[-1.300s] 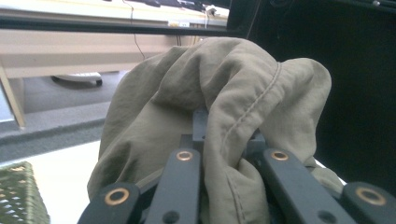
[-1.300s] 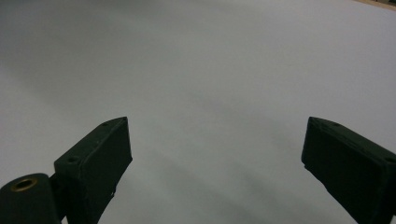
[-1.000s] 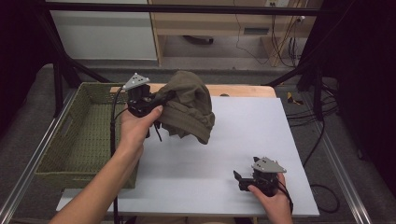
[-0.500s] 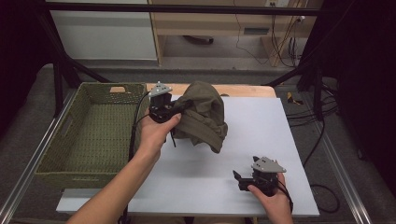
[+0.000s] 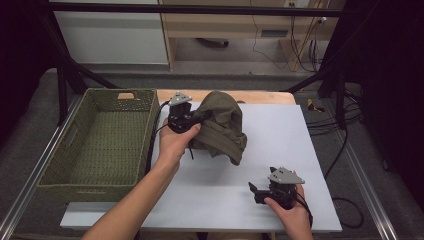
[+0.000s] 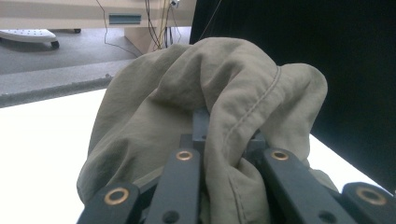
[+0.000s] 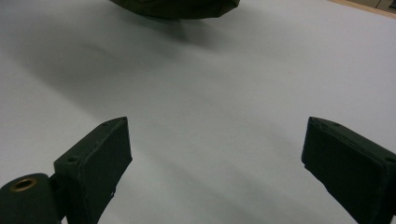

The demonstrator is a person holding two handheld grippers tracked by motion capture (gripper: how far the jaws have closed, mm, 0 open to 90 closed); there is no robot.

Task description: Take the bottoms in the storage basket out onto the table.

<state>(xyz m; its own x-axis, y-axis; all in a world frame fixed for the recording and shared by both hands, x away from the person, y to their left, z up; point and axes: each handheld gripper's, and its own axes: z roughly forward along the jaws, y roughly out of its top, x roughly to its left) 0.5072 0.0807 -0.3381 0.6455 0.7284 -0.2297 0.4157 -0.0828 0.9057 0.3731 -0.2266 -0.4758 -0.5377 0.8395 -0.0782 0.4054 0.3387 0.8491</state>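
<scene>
High view: a white rectangular table (image 5: pixel 210 200) with a wooden strip along its far edge stands on a grey carpeted floor (image 5: pixel 240 55), with black frame bars and loose cables around it. A green woven rectangular basket (image 5: pixel 60 172) sits at the table's left end, touching its edge. The landmark for all places below is this basket.

Left claw (image 5: pixel 197 118): positioned just to the right of the basket's far right corner. Its jaws are pinched on a fold of the crumpled olive-green cloth garment (image 5: pixel 222 127). In the left gripper view the fabric (image 6: pixel 210 116) is bunched between and over the two black jaws, and its stitched seam runs down between them. The garment hangs from the claw and bulges away from the basket, its lower part over the table surface; contact with the table cannot be determined.

Right claw (image 5: pixel 253 191): positioned well apart from the basket, near the table's front edge. In the right gripper view its jaws are spread wide above bare table (image 7: pixel 210 93), holding nothing, with the garment's lower edge (image 7: pixel 177 8) farther ahead.
</scene>
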